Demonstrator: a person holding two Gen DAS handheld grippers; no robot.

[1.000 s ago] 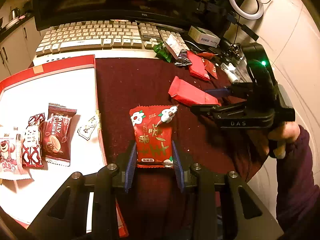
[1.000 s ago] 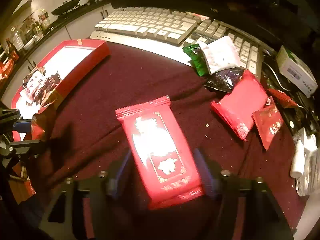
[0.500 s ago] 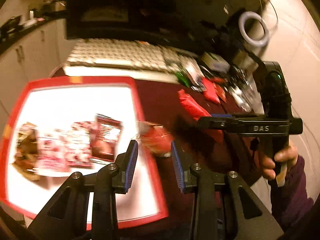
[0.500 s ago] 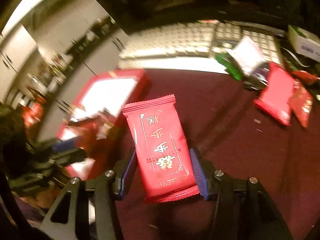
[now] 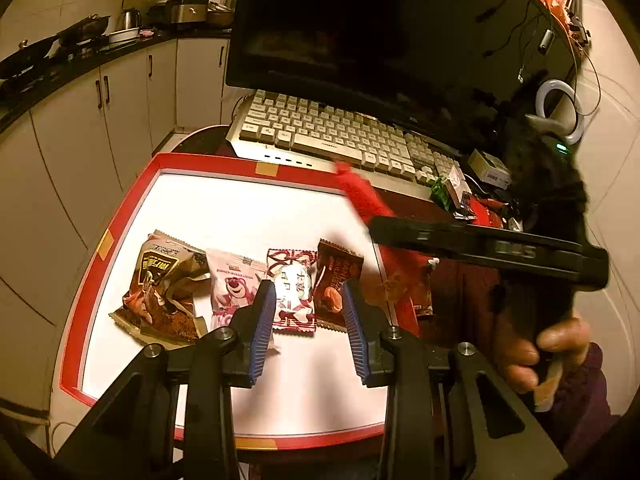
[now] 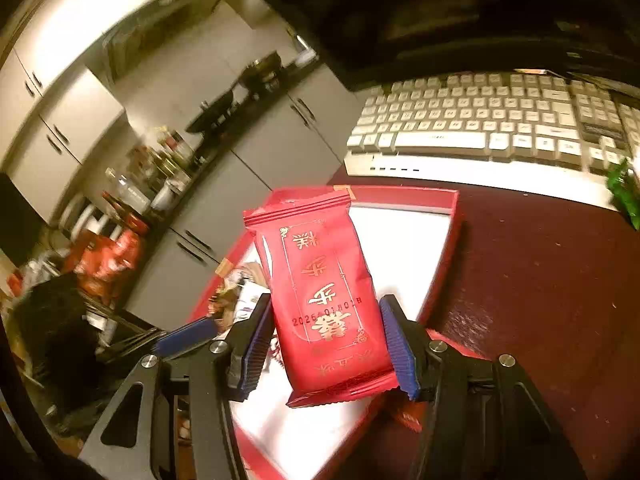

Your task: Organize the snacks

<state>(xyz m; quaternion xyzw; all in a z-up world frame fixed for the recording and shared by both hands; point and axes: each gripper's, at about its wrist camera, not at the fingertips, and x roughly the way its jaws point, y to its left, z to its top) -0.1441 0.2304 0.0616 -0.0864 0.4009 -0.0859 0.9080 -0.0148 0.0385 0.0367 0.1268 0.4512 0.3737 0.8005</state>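
Observation:
My right gripper [image 6: 326, 344] is shut on a red snack packet with gold characters [image 6: 320, 292] and holds it in the air over the right rim of the red-rimmed white tray [image 6: 450, 224]. The same packet shows blurred in the left wrist view [image 5: 360, 196]. My left gripper [image 5: 308, 328] is open and empty above the tray [image 5: 224, 208], over a row of several snack packets: brown [image 5: 164, 288], pink bear [image 5: 234, 284], red-white [image 5: 290, 296], brown cookie [image 5: 334, 280]. A red packet with flowers [image 5: 408, 284] lies on the dark red cloth just right of the tray.
A white keyboard [image 5: 332, 132] and a dark monitor [image 5: 380, 28] stand behind the tray. More loose snacks [image 5: 456, 192] lie at the back right by a ring light [image 5: 558, 106]. Kitchen cabinets [image 5: 80, 128] are to the left.
My left gripper let go of the flowered red packet and swung left over the tray. My right gripper lifted the gold-lettered packet off the cloth and carried it left to the tray.

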